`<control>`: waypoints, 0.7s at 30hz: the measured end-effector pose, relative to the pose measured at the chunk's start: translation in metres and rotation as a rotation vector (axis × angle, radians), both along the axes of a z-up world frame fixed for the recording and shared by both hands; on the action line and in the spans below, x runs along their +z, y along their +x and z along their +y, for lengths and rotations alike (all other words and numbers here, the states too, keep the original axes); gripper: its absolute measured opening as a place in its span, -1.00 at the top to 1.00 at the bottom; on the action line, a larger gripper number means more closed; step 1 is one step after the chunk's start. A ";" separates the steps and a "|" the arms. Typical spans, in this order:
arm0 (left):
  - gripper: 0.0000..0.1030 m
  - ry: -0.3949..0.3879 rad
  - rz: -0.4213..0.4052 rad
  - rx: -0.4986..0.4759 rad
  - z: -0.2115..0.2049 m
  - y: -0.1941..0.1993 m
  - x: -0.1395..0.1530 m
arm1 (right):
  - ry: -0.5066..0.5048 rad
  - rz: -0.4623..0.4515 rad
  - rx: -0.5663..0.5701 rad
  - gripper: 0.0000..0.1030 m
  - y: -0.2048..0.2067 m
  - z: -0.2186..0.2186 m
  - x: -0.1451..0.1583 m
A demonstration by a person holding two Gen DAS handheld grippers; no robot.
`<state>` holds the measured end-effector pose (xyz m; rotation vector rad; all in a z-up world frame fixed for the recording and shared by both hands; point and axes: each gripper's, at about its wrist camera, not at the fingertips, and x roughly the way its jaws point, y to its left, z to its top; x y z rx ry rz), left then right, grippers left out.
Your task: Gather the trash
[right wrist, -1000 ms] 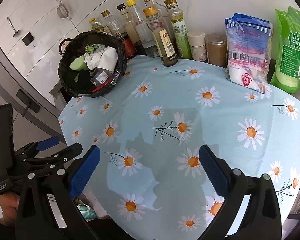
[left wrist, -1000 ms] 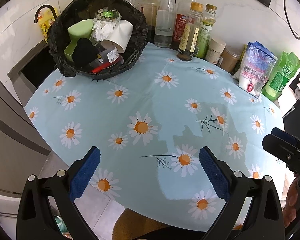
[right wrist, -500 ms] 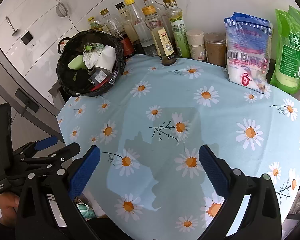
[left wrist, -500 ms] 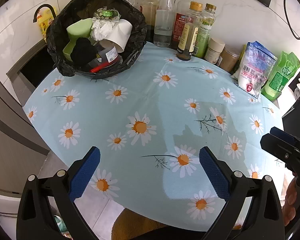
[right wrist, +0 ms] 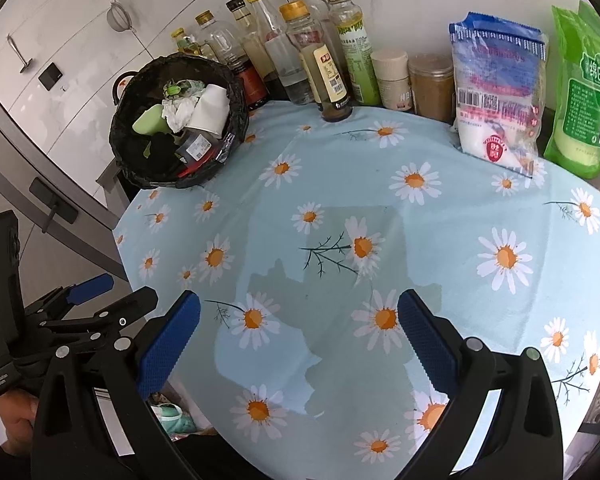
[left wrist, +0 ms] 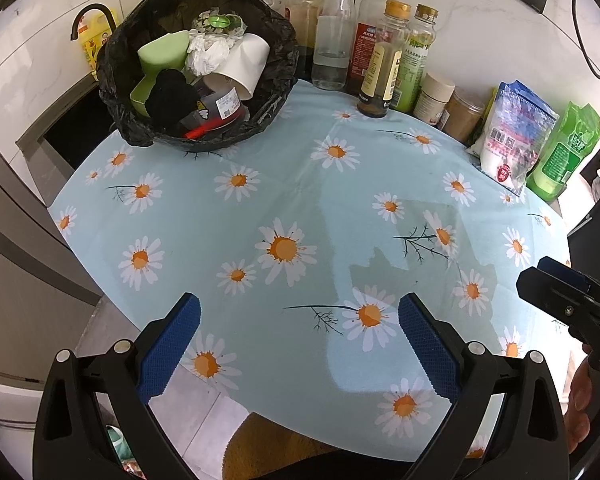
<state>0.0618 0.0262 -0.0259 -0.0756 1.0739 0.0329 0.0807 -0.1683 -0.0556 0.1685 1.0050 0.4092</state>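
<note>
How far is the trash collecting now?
It looks nearly done: the bin holds a cup, tissue and wrappers, and no loose trash shows on the cloth. Both grippers are open and empty. Nothing visible is left to pick.

Glossy black plastic bin liner (left wrist: 278, 60); smooth daisy-print tablecloth (left wrist: 300, 200); glass bottles (left wrist: 334, 40).

Left gripper (left wrist: 299, 344): jaws spread wide, nothing held between the blue pads (left wrist: 169, 350); level, pointed forward. Right gripper (right wrist: 299, 344): jaws likewise spread, nothing held. Each is gripped from below by a hand (right wrist: 16, 420), partly seen.
</note>
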 end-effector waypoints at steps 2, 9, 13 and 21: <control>-0.87 0.004 0.000 -0.005 0.000 0.000 0.000 | 0.000 -0.001 0.001 -0.90 -0.001 0.000 0.000; -0.87 0.007 -0.001 -0.001 -0.002 -0.001 0.000 | 0.000 0.000 -0.001 -0.90 0.000 -0.001 0.000; -0.87 0.004 -0.001 0.003 -0.003 -0.001 0.001 | 0.003 0.006 -0.001 -0.90 0.000 -0.001 0.000; -0.87 0.005 -0.002 0.005 -0.005 -0.001 0.000 | 0.004 0.014 -0.007 -0.90 -0.001 -0.001 -0.003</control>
